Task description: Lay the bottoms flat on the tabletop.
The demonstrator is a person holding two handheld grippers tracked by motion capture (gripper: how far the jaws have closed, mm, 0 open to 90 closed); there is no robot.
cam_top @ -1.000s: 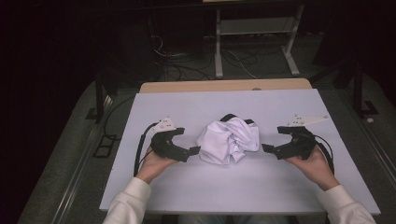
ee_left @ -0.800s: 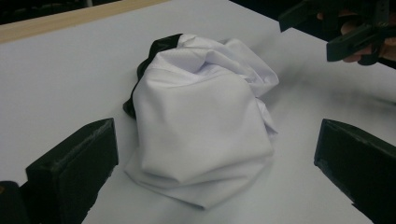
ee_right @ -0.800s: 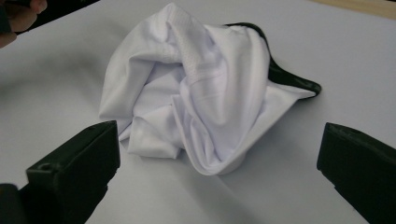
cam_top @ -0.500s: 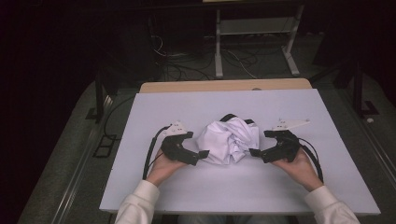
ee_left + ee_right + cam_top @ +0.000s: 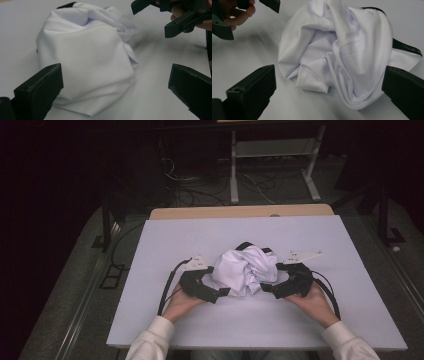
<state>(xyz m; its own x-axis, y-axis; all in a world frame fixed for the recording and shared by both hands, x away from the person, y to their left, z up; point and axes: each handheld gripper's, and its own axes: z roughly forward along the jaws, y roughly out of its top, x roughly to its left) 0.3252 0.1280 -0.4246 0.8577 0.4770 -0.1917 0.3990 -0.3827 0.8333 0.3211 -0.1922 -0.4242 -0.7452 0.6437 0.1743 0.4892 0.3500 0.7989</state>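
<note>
Overhead, white table (image 5: 175, 240) bears crumpled cloth (image 5: 245, 270); dark room, cables (image 5: 200, 195) behind.

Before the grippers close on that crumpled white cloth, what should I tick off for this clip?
1. Left gripper open: ok, its fingers stand wide apart.
2. Right gripper open: ok, its fingers are spread as well.
3. Cloth between the two grippers: ok, one sits on each side of the bundle.
4. Fabric inside each grip: ok, in both gripper views the white cloth lies between the fingers.
5. Cloth free on the table: ok, the bundle lies loose on the white top.
6. Which edge or corner each gripper would catch: cannot tell, the cloth is bunched and its dark trim is partly hidden.
</note>
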